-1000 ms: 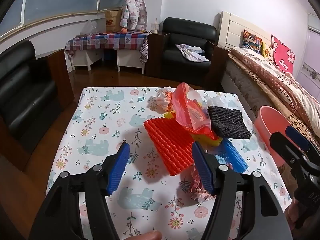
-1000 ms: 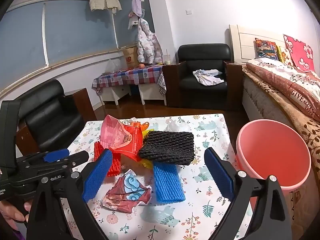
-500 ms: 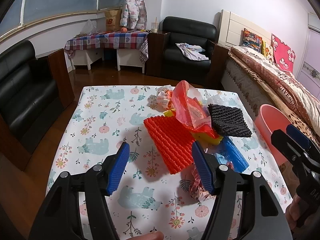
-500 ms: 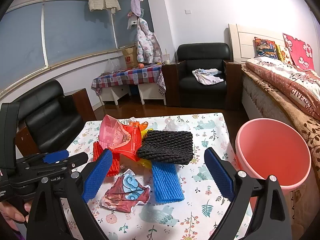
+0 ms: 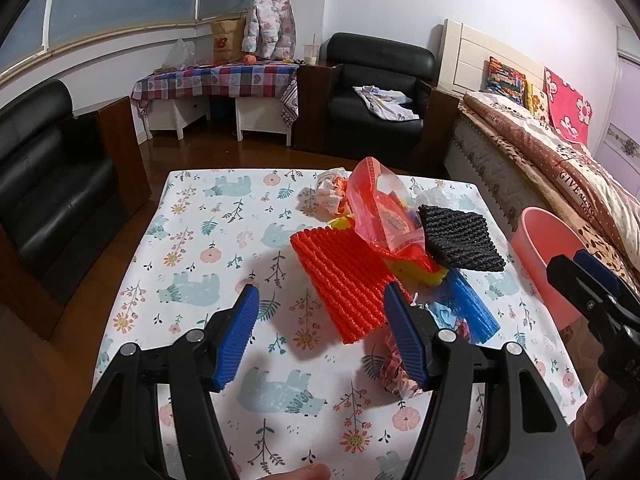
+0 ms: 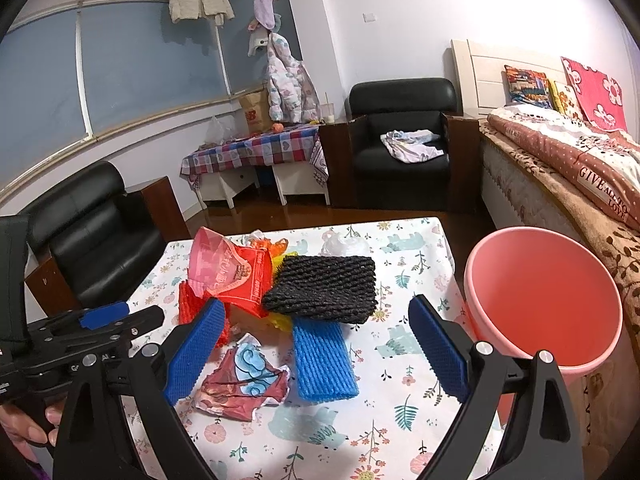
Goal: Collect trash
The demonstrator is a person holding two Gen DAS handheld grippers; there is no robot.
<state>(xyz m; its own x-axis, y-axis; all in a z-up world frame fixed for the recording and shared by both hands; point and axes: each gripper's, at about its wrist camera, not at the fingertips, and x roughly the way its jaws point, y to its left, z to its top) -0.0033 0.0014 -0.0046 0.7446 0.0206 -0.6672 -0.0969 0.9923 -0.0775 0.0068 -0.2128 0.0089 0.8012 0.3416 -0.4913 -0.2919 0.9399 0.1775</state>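
Hovering over the near half of the table (image 5: 192, 208), the left gripper (image 5: 320, 336) has its blue pads spread apart, nothing between them. Right gripper (image 6: 316, 344) same: fingers wide apart, empty, above the near right part of the table, with the pink bucket (image 6: 540, 304) just past the table's right edge.

Trash sits in one pile, toward the table's far right quarter:
- red foam net (image 5: 344, 280) on the pile's left side, nearest the left gripper, one end lifted off the cloth
- red plastic bag (image 5: 380, 216) crumpled on top, standing up
- black foam net (image 5: 456, 240) lying over the pile's right side, overlapping the blue foam net (image 6: 324, 360)
- blue foam net flat on the cloth, pointing toward the near edge
- crumpled wrapper (image 6: 244, 384) red/blue print, just beside the blue net, nearest the near edge
- yellow piece (image 5: 416, 272) partly buried under bag and black net, can't tell what it is
- white/orange crumpled bits (image 5: 328, 196) at the far side of the pile

Bucket upright, inside looks empty from the right wrist view. Left half of the table carries only the floral cloth.
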